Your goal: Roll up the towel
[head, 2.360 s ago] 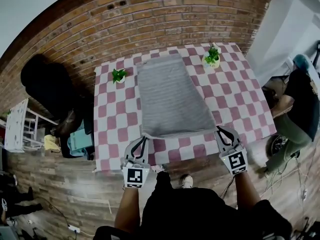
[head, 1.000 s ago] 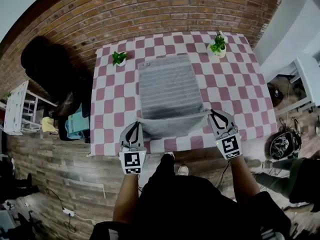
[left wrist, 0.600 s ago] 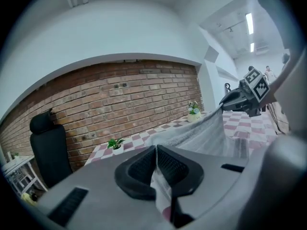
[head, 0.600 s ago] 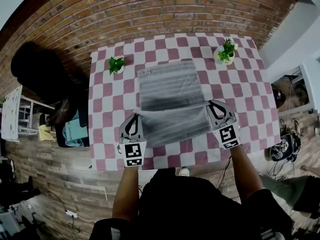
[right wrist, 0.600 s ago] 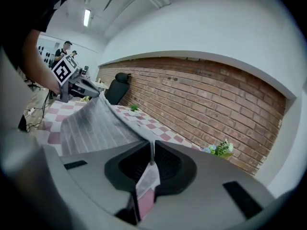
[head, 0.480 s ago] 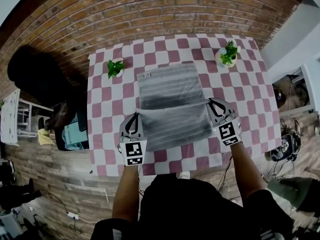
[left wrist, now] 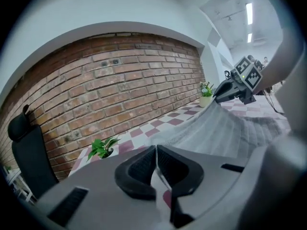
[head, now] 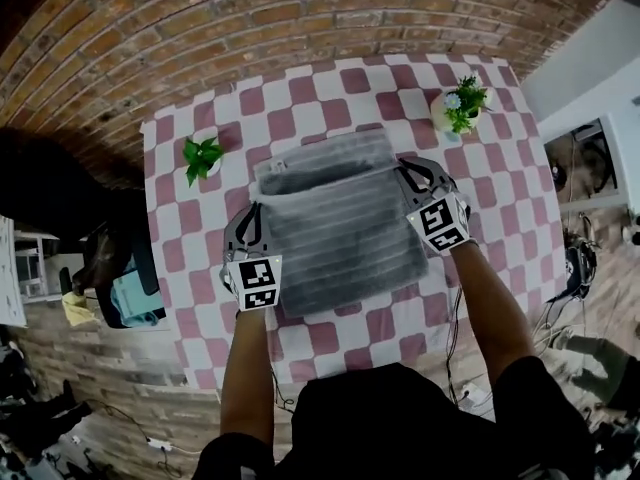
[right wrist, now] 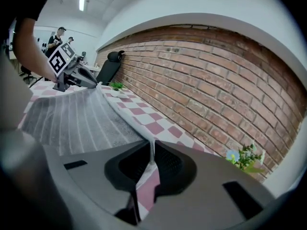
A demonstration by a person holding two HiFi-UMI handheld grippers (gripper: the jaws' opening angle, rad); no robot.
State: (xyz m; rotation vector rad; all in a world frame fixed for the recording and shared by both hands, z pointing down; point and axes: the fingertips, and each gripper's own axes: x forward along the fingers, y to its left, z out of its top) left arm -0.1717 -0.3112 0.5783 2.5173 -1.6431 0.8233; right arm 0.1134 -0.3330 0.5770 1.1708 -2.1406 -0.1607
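A grey ribbed towel [head: 340, 238] lies on the red-and-white checked table [head: 480, 238], its near part folded over towards the far edge. A narrow strip of the lower layer [head: 318, 160] still shows beyond the fold. My left gripper [head: 249, 214] is shut on the left corner of the carried edge, and my right gripper [head: 408, 170] is shut on the right corner. In the left gripper view the pads [left wrist: 144, 169] pinch thin cloth, and the towel [left wrist: 225, 131] stretches across to the right gripper [left wrist: 221, 91]. The right gripper view shows its pads [right wrist: 165, 164] clamped on the towel [right wrist: 76, 119].
A small potted plant [head: 202, 156] stands at the table's far left and a flowering one [head: 461, 106] at the far right, both close to the towel's corners. A brick wall [head: 300, 18] runs behind the table. A black chair [right wrist: 109, 66] stands at the left end.
Both grippers have carried the towel's near edge away from me across the table, laying it over the far half. The folded layer now covers most of the towel.
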